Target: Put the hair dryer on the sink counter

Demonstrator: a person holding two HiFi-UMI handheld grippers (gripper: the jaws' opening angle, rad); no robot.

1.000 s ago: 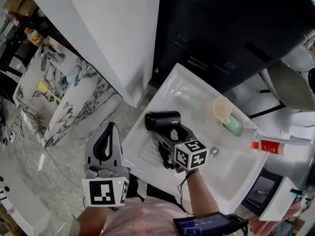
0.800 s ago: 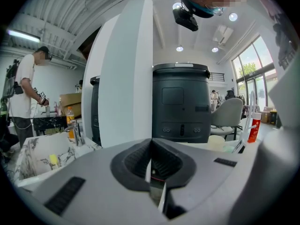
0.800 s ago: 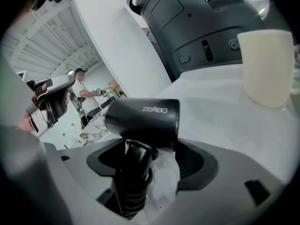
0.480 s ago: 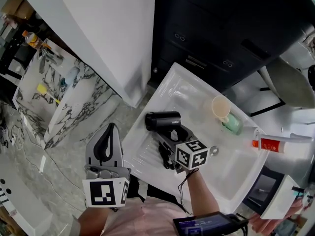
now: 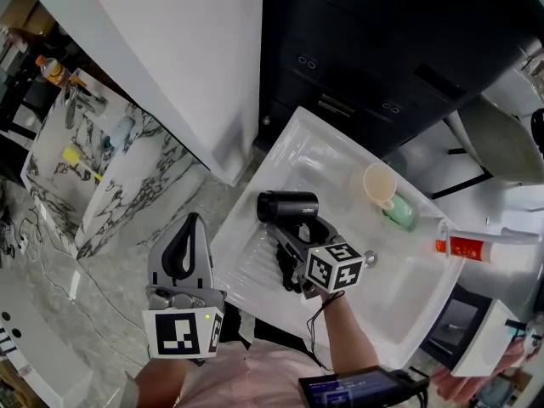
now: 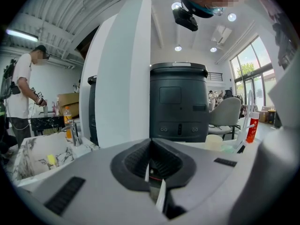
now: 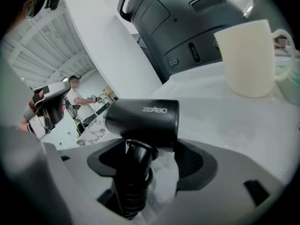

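A black hair dryer (image 5: 289, 206) hangs just over the white sink counter (image 5: 408, 291), its barrel pointing left. My right gripper (image 5: 296, 235) reaches in from the near side and is shut on its handle. In the right gripper view the barrel (image 7: 143, 118) lies crosswise above the jaws. The handle runs down between them, pressed to the left pad (image 7: 110, 161), with a white gap on the right. My left gripper (image 5: 194, 221) hovers left of the counter over the marble floor, shut and empty. The left gripper view shows those pads (image 6: 152, 165) meeting.
On the counter stand a cream cup (image 5: 381, 185), a green soap piece (image 5: 401, 215) and a red tube (image 5: 463, 251), with the drain (image 5: 369, 262) by my right gripper's cube. A dark cabinet (image 5: 382, 66) stands behind, a white pillar (image 5: 195, 66) to the left.
My right gripper and the hair dryer have shifted slightly to the right together, with a small roll. My left gripper has stayed put.
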